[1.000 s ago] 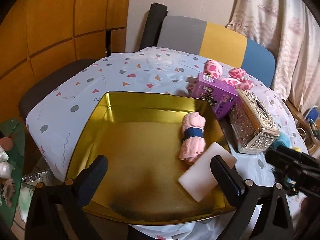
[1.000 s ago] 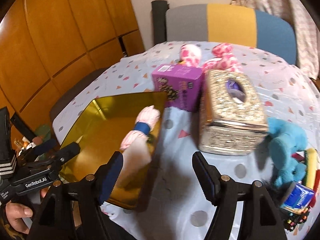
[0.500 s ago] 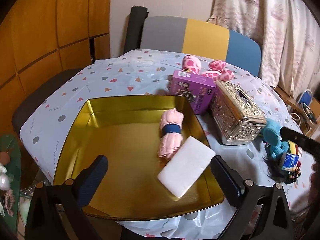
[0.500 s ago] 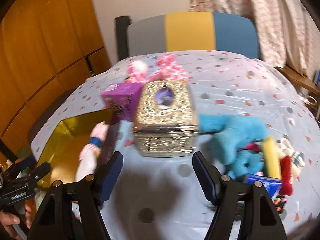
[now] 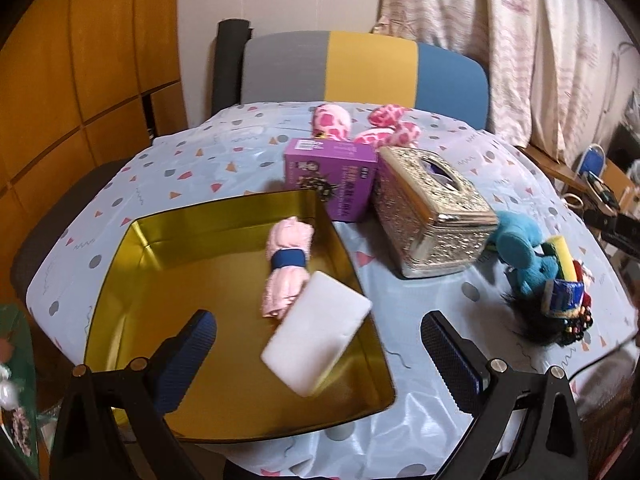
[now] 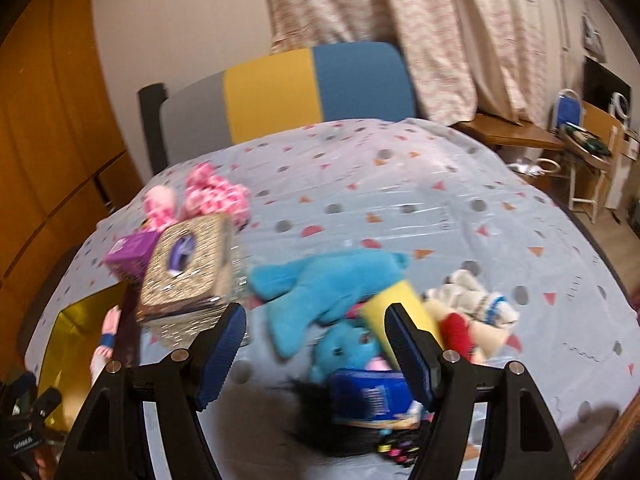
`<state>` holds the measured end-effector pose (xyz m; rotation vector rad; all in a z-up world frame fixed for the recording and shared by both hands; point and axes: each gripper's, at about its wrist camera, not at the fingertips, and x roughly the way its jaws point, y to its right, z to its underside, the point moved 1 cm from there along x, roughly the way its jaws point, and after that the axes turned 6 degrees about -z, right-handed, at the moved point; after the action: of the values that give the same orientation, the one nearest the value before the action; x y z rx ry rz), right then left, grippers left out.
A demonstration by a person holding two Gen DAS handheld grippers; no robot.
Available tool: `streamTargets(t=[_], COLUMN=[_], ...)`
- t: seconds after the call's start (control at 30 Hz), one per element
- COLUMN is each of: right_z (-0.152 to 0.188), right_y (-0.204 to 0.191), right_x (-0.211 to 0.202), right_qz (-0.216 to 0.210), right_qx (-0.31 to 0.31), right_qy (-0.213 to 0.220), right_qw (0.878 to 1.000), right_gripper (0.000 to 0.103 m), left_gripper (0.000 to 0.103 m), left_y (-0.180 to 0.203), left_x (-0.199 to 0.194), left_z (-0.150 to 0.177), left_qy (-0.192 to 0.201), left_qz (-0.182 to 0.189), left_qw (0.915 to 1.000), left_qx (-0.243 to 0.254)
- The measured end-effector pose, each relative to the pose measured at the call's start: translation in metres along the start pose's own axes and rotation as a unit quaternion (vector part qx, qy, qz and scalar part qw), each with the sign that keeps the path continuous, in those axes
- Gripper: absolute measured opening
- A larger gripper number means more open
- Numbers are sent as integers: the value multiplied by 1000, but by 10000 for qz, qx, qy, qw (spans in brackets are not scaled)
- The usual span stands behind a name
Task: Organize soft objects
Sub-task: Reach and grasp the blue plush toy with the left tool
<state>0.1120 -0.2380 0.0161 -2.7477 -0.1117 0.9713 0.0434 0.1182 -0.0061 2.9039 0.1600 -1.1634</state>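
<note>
A gold tin tray (image 5: 120, 280) holds a rolled pink cloth with a blue band (image 5: 286, 264) and a white sponge block (image 5: 316, 340). My left gripper (image 5: 320, 360) is open and empty, hovering over the tray's near right corner. My right gripper (image 6: 316, 356) is open and empty, just above a pile of soft things: a blue plush toy (image 6: 328, 288), a yellow sponge (image 6: 394, 300), a doll with black hair (image 6: 360, 416) and a white and red knit toy (image 6: 472, 312). The pile also shows in the left wrist view (image 5: 524, 256). A pink spotted plush (image 5: 332, 120) lies at the back.
A purple box (image 5: 332, 176) and a silver tissue box (image 5: 432, 212) stand between the tray and the pile. A patterned cloth covers the table (image 6: 400, 184). A grey, yellow and blue chair (image 5: 360, 68) stands behind it. A wooden side table (image 6: 520, 132) is at right.
My right gripper has swung right, from the tray's edge past the tissue box to the pile of soft toys. My left gripper has turned right and lifted a little. Both stayed open.
</note>
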Motion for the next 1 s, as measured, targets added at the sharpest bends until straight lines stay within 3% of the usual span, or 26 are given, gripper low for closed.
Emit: streamTargets(t=[0.2, 0.43, 0.77, 1.0], right_z=[-5, -3, 4, 7], right_y=[36, 82, 130, 133], right_x=[-4, -3, -5, -1], right_qz=[343, 1092, 877, 732], right_qx=[354, 662, 1885, 2040], right_qy=[215, 675, 604, 513], right_qw=[9986, 9895, 9763, 9749], right_gripper=[75, 76, 76, 76], left_gripper=[103, 103, 102, 99], left_y=[23, 51, 98, 138], left_x=[0, 1, 14, 20], left_z=[1, 1, 1, -13], left_qy=[9, -54, -300, -435], left_qz=[163, 432, 829, 1378], left_qw=[9995, 9975, 9926, 9843], left_qx=[275, 551, 831, 1015])
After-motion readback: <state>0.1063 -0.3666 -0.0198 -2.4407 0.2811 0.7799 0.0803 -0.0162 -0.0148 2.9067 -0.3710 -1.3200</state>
